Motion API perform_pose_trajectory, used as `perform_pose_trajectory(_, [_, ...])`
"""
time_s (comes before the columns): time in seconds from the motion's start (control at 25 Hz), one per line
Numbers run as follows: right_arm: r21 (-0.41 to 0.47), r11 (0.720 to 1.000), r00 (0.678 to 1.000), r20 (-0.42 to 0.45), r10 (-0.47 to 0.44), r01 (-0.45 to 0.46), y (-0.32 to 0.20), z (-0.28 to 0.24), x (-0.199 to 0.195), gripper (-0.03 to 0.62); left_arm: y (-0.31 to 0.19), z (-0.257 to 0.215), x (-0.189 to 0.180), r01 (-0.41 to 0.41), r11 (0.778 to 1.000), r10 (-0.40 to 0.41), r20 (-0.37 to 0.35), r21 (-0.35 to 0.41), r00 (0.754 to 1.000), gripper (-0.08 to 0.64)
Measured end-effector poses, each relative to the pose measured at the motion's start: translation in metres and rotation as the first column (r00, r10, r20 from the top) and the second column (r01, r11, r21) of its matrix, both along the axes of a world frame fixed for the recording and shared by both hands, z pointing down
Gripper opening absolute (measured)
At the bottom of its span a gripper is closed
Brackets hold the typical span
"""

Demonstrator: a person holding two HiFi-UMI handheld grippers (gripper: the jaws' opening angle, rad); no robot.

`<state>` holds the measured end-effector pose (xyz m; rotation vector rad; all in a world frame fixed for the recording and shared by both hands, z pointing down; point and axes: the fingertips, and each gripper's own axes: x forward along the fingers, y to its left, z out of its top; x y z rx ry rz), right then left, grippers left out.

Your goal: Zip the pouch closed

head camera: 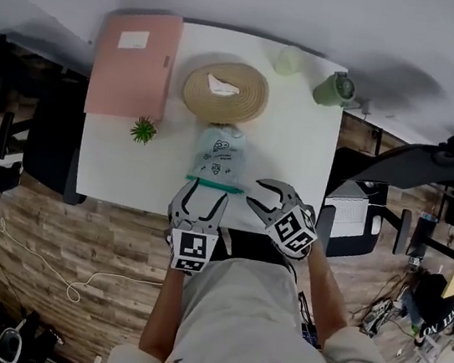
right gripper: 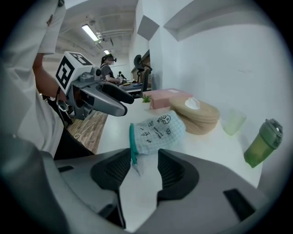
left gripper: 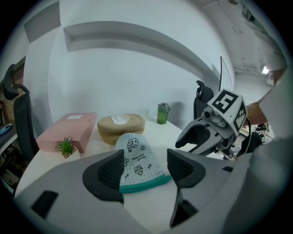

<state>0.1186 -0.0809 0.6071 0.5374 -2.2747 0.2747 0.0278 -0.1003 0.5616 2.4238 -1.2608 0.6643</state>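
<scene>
A pale checked pouch (head camera: 218,154) with a teal zipper edge (head camera: 213,184) lies on the white table (head camera: 297,162), its zipper side toward the near edge. My left gripper (head camera: 205,192) hovers open just in front of that edge. In the left gripper view the pouch (left gripper: 136,160) shows between its pads, which do not press on it. My right gripper (head camera: 260,195) stands open at the zipper's right end. In the right gripper view the zipper pull (right gripper: 136,167) lies on the table between its pads, untouched. The left gripper (right gripper: 124,105) shows there at the upper left.
Behind the pouch sits a round woven basket (head camera: 225,92) with a white tissue in it. A pink box (head camera: 135,61) and a small potted plant (head camera: 143,130) are to the left. A green bottle (head camera: 335,89) and a clear cup (head camera: 289,61) stand at the far right corner.
</scene>
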Motion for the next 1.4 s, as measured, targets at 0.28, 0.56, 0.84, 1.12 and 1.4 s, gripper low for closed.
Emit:
perform_pose_trajectory(0.28, [-0.042,0.988,0.987,-0.04,-0.153,0.152,0.016,0.029,0.0,0.169,0.022,0.036,0.014,0.031,0.997,-0.03,0.011,-0.065,0.999,0.268])
perform_pose_trajectory(0.56, [-0.066,0.975,0.975,-0.058,-0.215,0.211,0.021,0.054,0.002,0.15,0.038,0.065,0.029,0.033,0.991,-0.033,0.004,-0.129,0.999,0.244])
perform_pose_trajectory(0.84, [-0.079,0.965,0.965,-0.055,-0.255,0.25,0.019,0.065,0.001,0.109,0.049,0.086,0.046,0.01,0.982,-0.012,-0.009,-0.187,1.0,0.204])
perform_pose_trajectory(1.12, [-0.102,0.955,0.959,-0.021,-0.284,0.28,0.025,0.065,-0.004,0.021,0.056,0.098,0.056,0.001,0.978,0.0,0.002,-0.21,1.0,0.192])
perform_pose_trajectory(1.4, [-0.12,0.952,0.959,0.061,-0.277,0.282,0.037,0.055,-0.011,0.02,0.064,0.103,0.06,0.022,0.977,-0.02,0.009,-0.212,1.0,0.19])
